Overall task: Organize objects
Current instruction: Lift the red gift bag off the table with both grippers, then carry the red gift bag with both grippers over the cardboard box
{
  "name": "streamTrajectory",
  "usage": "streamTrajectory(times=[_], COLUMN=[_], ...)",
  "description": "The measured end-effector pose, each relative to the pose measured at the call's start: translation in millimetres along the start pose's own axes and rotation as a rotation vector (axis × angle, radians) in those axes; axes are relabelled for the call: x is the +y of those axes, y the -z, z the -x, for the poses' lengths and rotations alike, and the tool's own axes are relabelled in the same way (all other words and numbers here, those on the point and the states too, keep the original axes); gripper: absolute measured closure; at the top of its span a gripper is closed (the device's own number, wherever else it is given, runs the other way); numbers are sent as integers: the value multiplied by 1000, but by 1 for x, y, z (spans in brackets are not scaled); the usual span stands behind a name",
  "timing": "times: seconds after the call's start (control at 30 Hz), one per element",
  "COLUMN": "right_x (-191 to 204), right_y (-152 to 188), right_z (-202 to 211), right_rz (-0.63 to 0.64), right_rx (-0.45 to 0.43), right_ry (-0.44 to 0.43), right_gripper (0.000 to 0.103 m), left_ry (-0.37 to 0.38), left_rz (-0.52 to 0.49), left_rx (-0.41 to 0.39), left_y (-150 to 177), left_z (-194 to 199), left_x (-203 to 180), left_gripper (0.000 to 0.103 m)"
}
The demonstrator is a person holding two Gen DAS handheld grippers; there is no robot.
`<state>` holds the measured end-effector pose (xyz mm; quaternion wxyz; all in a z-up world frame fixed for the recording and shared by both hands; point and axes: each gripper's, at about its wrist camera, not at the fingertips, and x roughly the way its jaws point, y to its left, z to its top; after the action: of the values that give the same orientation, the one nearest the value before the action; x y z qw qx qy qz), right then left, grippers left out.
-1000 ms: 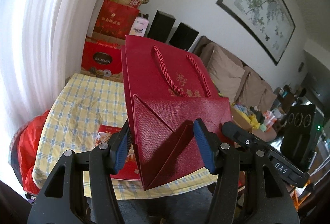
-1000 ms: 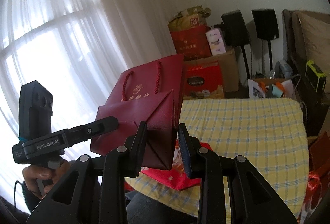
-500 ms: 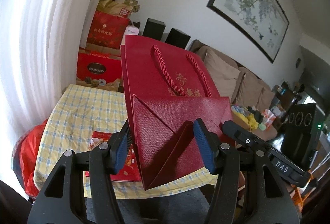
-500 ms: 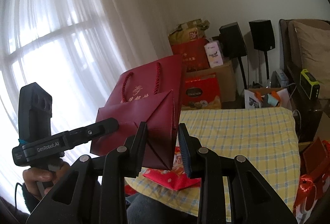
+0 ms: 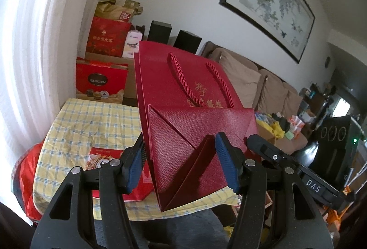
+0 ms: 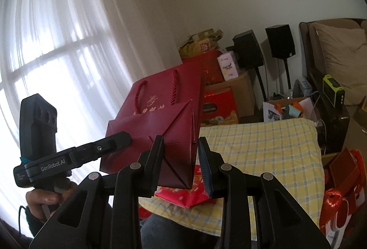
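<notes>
A dark red paper gift bag (image 5: 195, 125) with rope handles and gold lettering is held in the air above the table, folded bottom toward me. My left gripper (image 5: 181, 164) has its fingers on either side of the bag's bottom end and grips it. My right gripper (image 6: 181, 164) is closed on the other bottom corner of the same bag (image 6: 158, 125). The left gripper's body shows in the right wrist view (image 6: 68, 159). A flat red packet (image 5: 107, 157) lies on the table below the bag.
A table with a yellow checked cloth (image 5: 91, 123) sits below. Red gift boxes (image 5: 101, 81) and cartons stack behind it by the white curtain. Two black speakers (image 6: 263, 47) stand by the wall. A brown sofa (image 5: 252, 86) runs along the right. Red bags (image 6: 339, 191) sit beside the table.
Both grippers have lifted with the bag; the table and boxes now sit lower in both views. The grip on the bag is unchanged.
</notes>
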<state>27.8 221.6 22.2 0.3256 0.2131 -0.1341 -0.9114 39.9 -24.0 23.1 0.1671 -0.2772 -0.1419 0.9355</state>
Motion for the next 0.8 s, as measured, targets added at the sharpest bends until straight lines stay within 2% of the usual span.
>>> streamTrajectory(times=[0.43,0.8], right_x=[-13,-45], right_y=[-5,-2], right_z=[28,69], right_rz=[-17,-45], right_rx=[-41,-73], right_ry=[11,83], right_gripper=[73,73], left_ry=[9,65], left_rz=[-33,-85], left_rx=[-6,25], left_y=[0,8], left_z=[-2,-23], left_x=[-35,-86], left_gripper=[47,47])
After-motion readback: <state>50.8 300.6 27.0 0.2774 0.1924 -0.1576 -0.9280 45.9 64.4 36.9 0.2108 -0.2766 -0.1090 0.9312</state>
